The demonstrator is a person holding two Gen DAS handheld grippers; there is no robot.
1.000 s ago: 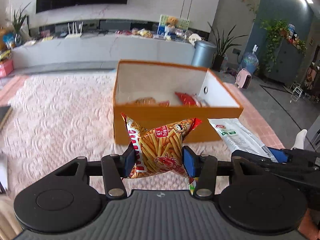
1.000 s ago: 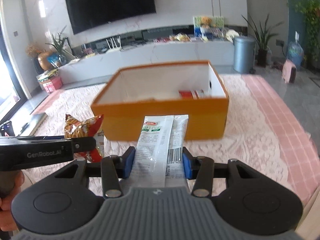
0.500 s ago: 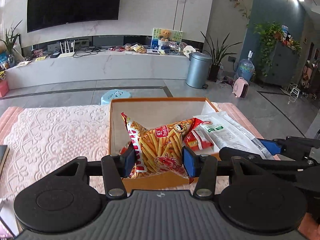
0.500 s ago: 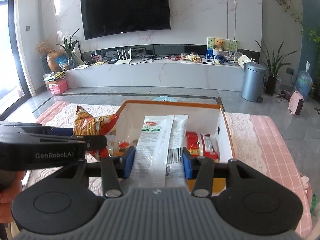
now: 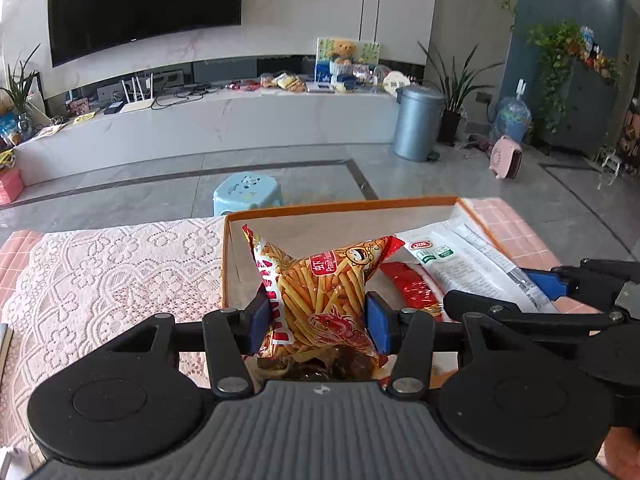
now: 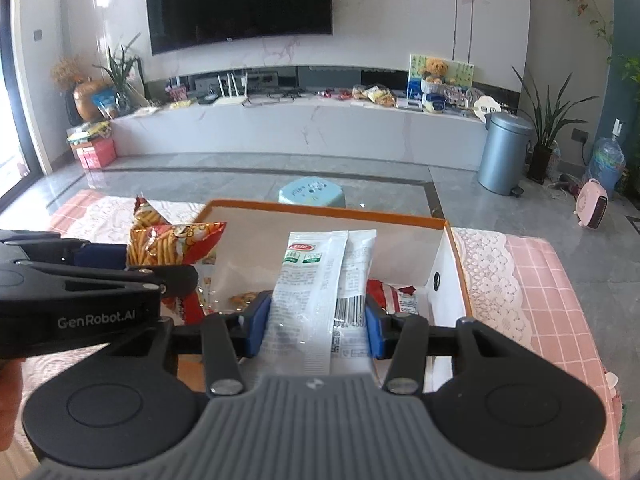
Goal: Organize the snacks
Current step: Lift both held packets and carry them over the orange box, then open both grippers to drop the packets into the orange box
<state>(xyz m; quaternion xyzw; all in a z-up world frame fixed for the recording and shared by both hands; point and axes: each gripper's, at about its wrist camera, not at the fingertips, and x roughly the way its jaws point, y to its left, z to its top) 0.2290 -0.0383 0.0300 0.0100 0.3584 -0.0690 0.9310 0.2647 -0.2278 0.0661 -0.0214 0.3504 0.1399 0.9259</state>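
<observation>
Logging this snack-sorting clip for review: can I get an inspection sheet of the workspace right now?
Surface: pink lace cloth over the table.
Job's things: orange box, open, holding a red packet; fries bag and white pack, both held over the box.
Clutter: nothing seen on the cloth.
Grippers: left gripper shut on the fries bag; right gripper shut on the white pack.
Cables: wires on the TV bench.
Surroundings: TV, blue stool, bin, plants.
</observation>
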